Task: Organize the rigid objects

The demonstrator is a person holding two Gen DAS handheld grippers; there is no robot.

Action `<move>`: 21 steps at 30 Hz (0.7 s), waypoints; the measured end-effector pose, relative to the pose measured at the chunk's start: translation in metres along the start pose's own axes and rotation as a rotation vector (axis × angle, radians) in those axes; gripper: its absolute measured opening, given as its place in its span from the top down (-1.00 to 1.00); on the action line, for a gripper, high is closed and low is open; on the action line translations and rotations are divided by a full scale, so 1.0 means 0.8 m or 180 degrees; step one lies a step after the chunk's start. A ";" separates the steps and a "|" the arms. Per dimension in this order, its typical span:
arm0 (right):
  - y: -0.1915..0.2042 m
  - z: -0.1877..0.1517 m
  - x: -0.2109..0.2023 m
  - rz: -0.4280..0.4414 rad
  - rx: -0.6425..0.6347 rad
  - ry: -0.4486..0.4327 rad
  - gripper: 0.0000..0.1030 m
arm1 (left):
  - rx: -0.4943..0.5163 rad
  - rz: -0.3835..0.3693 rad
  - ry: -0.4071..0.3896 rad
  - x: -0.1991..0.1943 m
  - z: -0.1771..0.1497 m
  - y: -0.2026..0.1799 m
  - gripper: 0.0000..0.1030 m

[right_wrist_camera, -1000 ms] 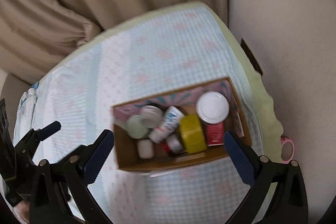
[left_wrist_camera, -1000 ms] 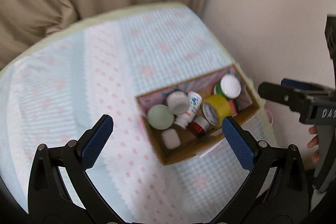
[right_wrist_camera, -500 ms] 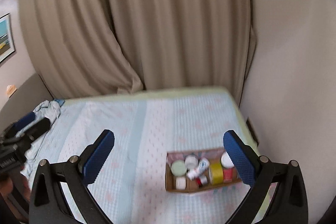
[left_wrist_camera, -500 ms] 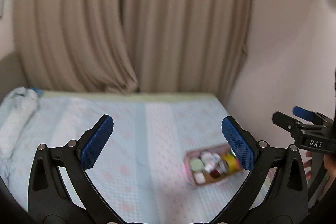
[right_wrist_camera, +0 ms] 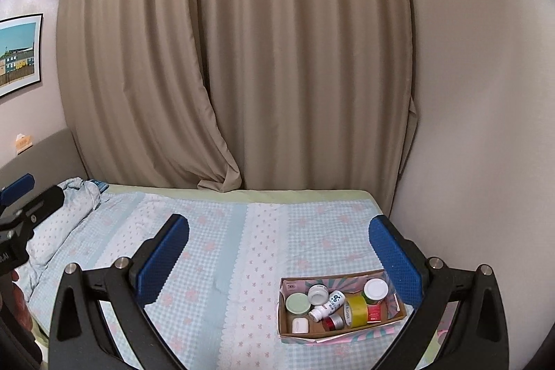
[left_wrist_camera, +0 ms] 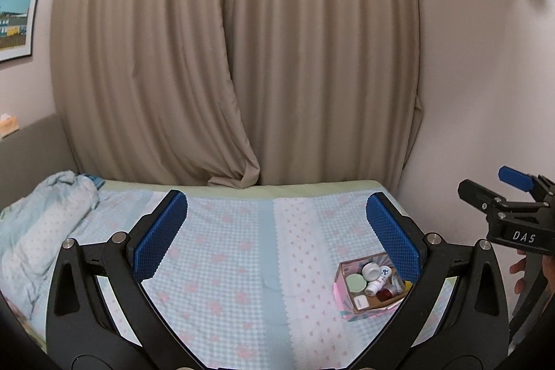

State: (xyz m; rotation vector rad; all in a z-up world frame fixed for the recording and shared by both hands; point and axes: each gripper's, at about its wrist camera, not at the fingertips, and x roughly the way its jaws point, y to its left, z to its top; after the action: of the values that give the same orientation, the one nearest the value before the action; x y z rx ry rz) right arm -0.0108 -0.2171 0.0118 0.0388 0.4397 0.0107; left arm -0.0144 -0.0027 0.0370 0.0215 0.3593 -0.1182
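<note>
A shallow cardboard box (right_wrist_camera: 338, 332) (left_wrist_camera: 347, 311) lies on the bed near its right edge. Several small items fill it: a pale green lidded jar (right_wrist_camera: 297, 304), a white bottle (right_wrist_camera: 327, 302) lying on its side, a yellow tape roll (right_wrist_camera: 357, 310), a white-capped jar (right_wrist_camera: 375, 288) and a small white case (right_wrist_camera: 300, 325). My left gripper (left_wrist_camera: 277, 236) is open, held high above the bed and empty. My right gripper (right_wrist_camera: 279, 254) is also open and empty, well back from the box. Each gripper shows at the edge of the other's view.
The bed has a light blue checked cover (right_wrist_camera: 215, 252) with pink flowers. A rumpled blanket (left_wrist_camera: 41, 224) lies at its left end. Beige curtains (right_wrist_camera: 242, 58) hang behind, a wall (right_wrist_camera: 485, 127) runs along the right, and a framed picture (right_wrist_camera: 19, 54) hangs on the left.
Both grippers have pulled up and far back from the box. It filled the views a second ago and is now small and low on the right. Both stay open.
</note>
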 end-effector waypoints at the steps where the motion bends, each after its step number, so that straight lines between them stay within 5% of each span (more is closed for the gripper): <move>1: 0.001 0.000 -0.002 -0.0004 -0.0004 -0.0010 -1.00 | 0.0000 -0.0005 0.0009 0.000 0.000 0.000 -0.99; 21: 0.003 -0.003 -0.006 -0.0036 -0.0026 0.0079 -1.00 | -0.0063 -0.0021 0.0108 0.006 -0.006 0.000 -0.99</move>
State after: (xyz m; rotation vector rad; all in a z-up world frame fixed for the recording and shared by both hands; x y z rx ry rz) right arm -0.0159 -0.2145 0.0113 0.0283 0.4645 0.0019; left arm -0.0117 -0.0031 0.0307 0.0027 0.3945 -0.1210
